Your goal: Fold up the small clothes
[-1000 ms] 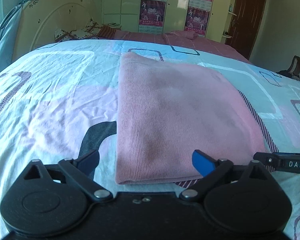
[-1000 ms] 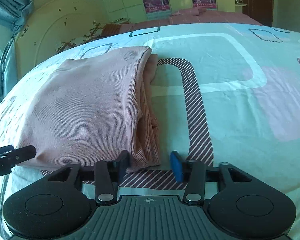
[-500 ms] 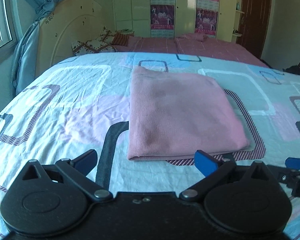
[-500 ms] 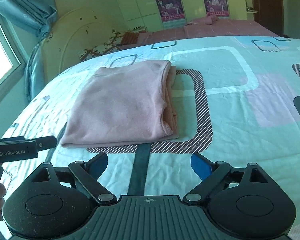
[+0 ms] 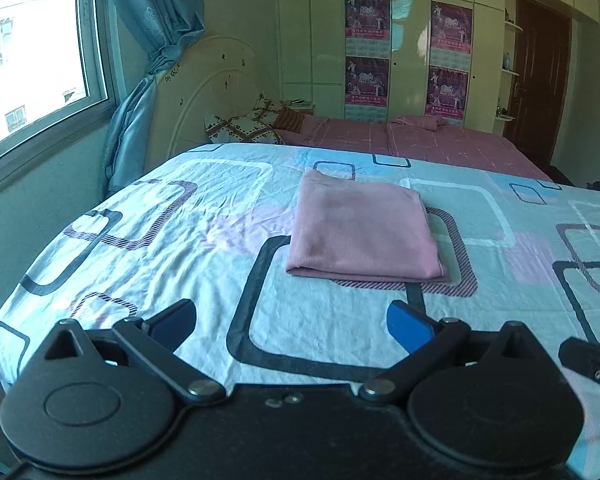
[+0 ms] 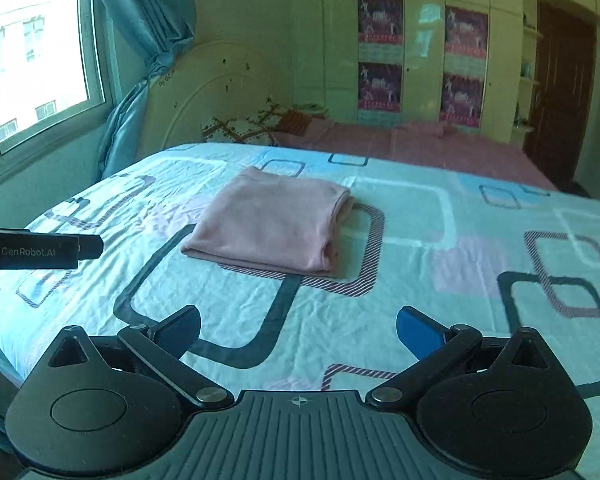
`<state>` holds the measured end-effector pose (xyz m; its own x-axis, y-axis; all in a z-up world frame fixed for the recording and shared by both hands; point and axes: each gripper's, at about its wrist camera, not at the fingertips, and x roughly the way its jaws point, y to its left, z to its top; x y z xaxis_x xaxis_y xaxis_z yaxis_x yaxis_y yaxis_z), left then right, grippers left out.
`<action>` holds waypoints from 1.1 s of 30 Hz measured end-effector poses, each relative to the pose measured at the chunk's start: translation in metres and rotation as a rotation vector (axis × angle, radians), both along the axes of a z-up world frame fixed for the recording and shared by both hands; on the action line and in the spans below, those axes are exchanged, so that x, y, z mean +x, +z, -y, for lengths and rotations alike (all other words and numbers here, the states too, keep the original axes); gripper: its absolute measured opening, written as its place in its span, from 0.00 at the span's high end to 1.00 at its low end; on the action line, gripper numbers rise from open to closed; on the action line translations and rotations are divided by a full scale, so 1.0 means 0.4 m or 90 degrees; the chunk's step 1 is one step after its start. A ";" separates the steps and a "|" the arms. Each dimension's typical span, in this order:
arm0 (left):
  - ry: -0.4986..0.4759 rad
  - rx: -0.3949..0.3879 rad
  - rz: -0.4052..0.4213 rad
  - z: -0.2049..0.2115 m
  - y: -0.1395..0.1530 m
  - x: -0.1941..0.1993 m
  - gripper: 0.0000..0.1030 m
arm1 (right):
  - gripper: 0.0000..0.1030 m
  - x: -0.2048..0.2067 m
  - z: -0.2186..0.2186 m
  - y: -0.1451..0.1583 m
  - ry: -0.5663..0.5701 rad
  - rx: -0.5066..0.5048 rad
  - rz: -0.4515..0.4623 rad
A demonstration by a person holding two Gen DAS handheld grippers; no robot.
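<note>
"GenRobot.AI" stands in pale letters on the side of the left gripper's black body (image 6: 32, 251), seen in the right wrist view. The wardrobe posters (image 5: 367, 50) carry print too small to read.

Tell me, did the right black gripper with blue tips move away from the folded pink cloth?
Yes. The right gripper backed up and away from the folded pink cloth lying on the patterned bedsheet, its jaws opening, empty.

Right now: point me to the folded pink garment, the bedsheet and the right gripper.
folded pink garment (image 5: 362, 230), left wrist view, middle of its top layer.
bedsheet (image 6: 412, 300), right wrist view, bare patterned patch in front of the garment.
right gripper (image 6: 298, 330), right wrist view, midway between its open fingertips.
</note>
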<state>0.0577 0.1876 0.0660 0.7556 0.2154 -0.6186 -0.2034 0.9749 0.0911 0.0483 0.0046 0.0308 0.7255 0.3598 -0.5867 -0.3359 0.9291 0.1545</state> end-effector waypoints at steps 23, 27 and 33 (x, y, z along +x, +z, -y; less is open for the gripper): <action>0.009 0.007 0.053 0.105 0.073 -0.231 0.01 | 0.00 -0.232 0.109 0.085 -0.060 0.052 0.077; 0.010 0.007 0.051 0.107 0.071 -0.235 0.01 | 0.00 -0.242 0.114 0.085 -0.057 0.058 0.077; 0.010 0.008 0.055 0.100 0.075 -0.241 0.01 | 0.00 -0.244 0.111 0.086 -0.057 0.055 0.081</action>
